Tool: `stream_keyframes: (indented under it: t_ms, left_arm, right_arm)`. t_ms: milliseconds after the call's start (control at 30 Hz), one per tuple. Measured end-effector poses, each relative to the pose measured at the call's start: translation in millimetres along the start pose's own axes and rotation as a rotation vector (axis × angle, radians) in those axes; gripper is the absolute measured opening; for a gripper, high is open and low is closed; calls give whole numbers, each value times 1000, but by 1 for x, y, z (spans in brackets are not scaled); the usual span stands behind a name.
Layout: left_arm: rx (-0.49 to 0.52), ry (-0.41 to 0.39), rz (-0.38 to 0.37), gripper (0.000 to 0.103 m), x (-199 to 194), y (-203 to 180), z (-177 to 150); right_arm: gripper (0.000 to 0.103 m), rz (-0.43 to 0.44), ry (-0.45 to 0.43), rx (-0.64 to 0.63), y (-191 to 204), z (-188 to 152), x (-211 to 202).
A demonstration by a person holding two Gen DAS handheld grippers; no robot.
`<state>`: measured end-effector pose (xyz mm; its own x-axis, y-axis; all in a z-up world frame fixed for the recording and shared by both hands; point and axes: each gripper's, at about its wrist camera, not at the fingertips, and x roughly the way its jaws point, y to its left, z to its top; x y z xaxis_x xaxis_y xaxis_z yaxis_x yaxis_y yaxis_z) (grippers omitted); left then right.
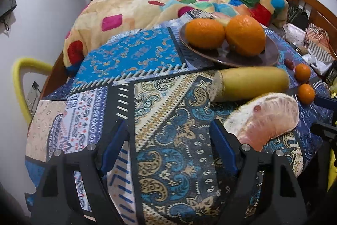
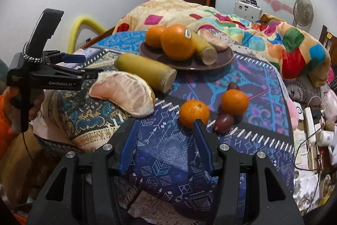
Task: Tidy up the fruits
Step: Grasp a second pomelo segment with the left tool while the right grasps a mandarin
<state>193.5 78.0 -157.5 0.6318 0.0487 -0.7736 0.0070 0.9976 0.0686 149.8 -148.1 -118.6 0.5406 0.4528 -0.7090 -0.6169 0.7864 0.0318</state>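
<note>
Fruits half sorted: plate (image 2: 228, 56) far, loaded. Right gripper (image 2: 166, 136) wide open, empty, nearing tangerine (image 2: 193, 112) (next pick, probably). Left gripper (image 1: 168, 134) open, empty.

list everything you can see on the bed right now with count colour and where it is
plate: 1, dark brown, on blue cloth, far middle
oranges: 2, orange, on plate
yellow stalks: 2, yellow; one on plate, one on cloth before it
pomelo slices: 2, pink; one on plate, one on cloth near left tongs
tangerines: 2, orange, on cloth, near right
small dark fruits: at least 2, reddish-brown, by tangerines
blanket: 1, multicolour, behind
left tongs: open, empty
right tongs: open, empty
</note>
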Motion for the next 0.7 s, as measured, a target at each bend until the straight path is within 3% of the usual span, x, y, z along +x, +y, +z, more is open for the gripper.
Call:
stream_keyframes:
  t_ms: [233,500,700]
  left_arm:
    - [-35,2,-78,80,-6,2,-10]
    - [6,6,-143,80,-23,-20,-26]
    - [76,-12,-117,80,-39,-41,-30]
  right_arm:
    - [50,-34,-15,21,-10,-2,-6]
    - [50,-53,-15,55,-25,-10,-10]
    - [50,-44,-25,70,-30,-13,-14]
